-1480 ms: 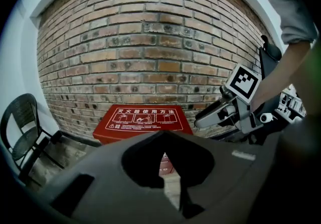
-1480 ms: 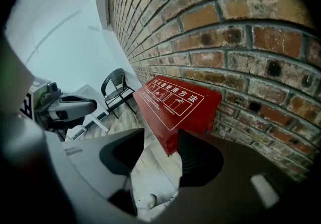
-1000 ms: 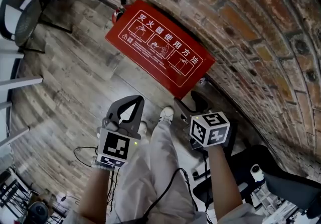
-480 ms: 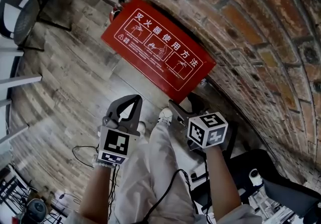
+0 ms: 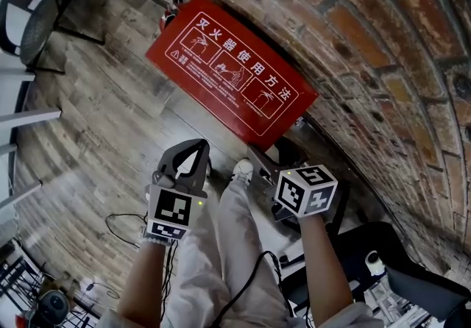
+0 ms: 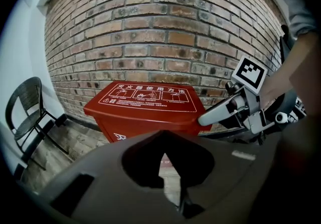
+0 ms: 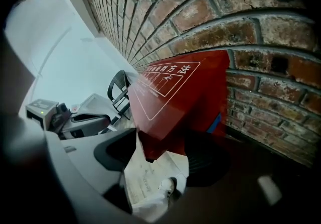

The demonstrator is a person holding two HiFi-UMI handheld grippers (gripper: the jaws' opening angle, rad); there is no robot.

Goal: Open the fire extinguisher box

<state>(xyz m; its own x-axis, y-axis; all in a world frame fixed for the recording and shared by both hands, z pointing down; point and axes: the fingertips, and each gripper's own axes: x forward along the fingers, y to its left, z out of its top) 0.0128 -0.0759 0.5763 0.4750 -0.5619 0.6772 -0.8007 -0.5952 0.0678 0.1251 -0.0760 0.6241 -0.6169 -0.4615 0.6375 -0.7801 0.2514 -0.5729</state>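
The red fire extinguisher box (image 5: 232,80) stands on the floor against the brick wall, its lid down and white instruction print on top. It also shows in the left gripper view (image 6: 145,105) and the right gripper view (image 7: 170,97). My left gripper (image 5: 200,144) hovers short of the box's front, fingertips meeting, nothing held (image 6: 161,135). My right gripper (image 5: 271,148) is at the box's near right corner. Its jaws have just been opening and stand wide (image 7: 160,152); the lid's corner shows between them, and the pads do not press on it.
A black wire chair (image 5: 37,18) stands at the left. A brick wall (image 5: 353,47) runs behind the box, and an extinguisher's top (image 5: 174,3) pokes out at the box's far end. The person's shoe (image 5: 243,169) and legs are below the grippers; cables (image 5: 121,227) lie on the floor.
The left gripper has sunk a little, still shut. The right gripper stays by the box's near corner. The box's lid has not moved.
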